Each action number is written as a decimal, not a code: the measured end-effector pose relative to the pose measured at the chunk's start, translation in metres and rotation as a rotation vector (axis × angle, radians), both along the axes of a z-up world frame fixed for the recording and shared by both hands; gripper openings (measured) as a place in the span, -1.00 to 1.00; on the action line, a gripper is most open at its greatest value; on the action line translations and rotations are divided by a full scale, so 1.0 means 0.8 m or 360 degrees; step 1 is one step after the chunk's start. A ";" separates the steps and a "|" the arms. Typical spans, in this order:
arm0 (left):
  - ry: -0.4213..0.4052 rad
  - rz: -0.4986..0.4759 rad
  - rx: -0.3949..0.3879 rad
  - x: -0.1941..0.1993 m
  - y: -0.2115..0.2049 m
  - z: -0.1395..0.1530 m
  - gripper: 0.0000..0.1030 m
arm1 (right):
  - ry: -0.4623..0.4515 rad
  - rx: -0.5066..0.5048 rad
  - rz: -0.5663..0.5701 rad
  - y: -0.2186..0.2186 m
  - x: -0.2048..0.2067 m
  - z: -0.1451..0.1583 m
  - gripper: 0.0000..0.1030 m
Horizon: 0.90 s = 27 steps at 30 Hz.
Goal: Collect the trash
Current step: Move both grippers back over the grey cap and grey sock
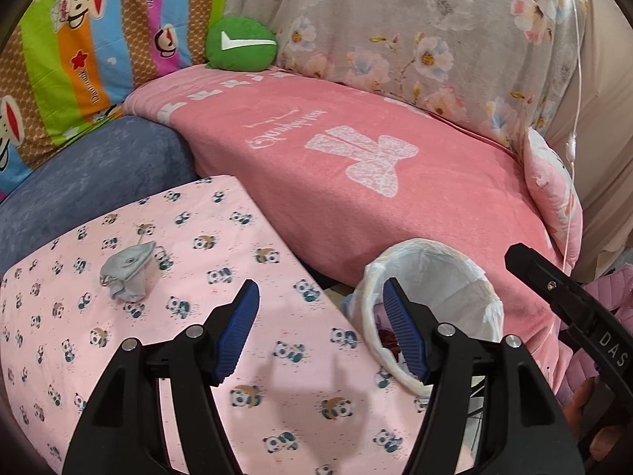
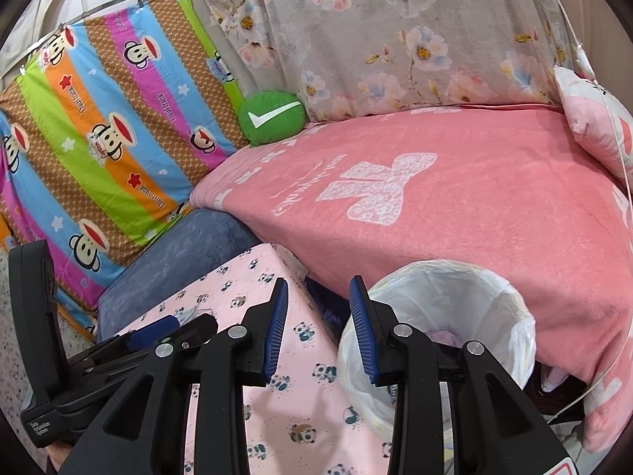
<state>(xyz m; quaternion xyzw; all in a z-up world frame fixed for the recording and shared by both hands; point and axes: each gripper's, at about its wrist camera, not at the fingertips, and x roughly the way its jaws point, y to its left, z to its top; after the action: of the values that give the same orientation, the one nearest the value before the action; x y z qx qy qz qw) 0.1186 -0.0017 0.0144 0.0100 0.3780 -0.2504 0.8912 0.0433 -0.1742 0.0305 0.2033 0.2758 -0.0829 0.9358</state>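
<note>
A crumpled grey scrap of trash (image 1: 126, 273) lies on the pink panda-print cloth (image 1: 300, 388) to the upper left of my left gripper (image 1: 320, 289). That gripper hovers over the cloth, open, with nothing between its blue pads. A small bin with a white liner (image 1: 419, 243) stands just right of it, off the cloth's edge, with something dark red at its bottom. In the right wrist view my right gripper (image 2: 318, 283) is open and empty, above the gap between the cloth (image 2: 300, 396) and the bin (image 2: 455, 267). The left gripper's body hides most of the scrap there.
A pink blanket with a white bow print (image 1: 395, 182) covers the sofa seat behind the bin. A green round cushion (image 1: 241, 43), a striped monkey-print cover (image 2: 110, 138), a floral cover (image 1: 415, 31) and a blue armrest (image 1: 91, 182) surround it. A thin cord (image 1: 573, 118) hangs at right.
</note>
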 end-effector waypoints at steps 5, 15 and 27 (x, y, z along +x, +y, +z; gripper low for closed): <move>-0.0007 0.0075 0.0016 0.012 0.033 -0.007 0.38 | 0.0029 -0.0014 0.0055 0.027 0.017 -0.005 -0.34; -0.0017 0.0200 0.0151 0.048 0.096 -0.037 0.65 | 0.0108 -0.0014 0.0177 0.092 0.056 -0.031 -0.32; 0.0030 0.0267 0.0292 0.110 0.154 -0.085 0.65 | 0.0239 -0.0012 0.0314 0.162 0.119 -0.073 -0.32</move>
<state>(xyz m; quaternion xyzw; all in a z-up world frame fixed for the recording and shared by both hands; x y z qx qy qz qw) 0.2069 0.1214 -0.0535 0.0575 0.4073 -0.1395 0.9008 0.1386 -0.0447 -0.0275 0.1650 0.3634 -0.0065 0.9169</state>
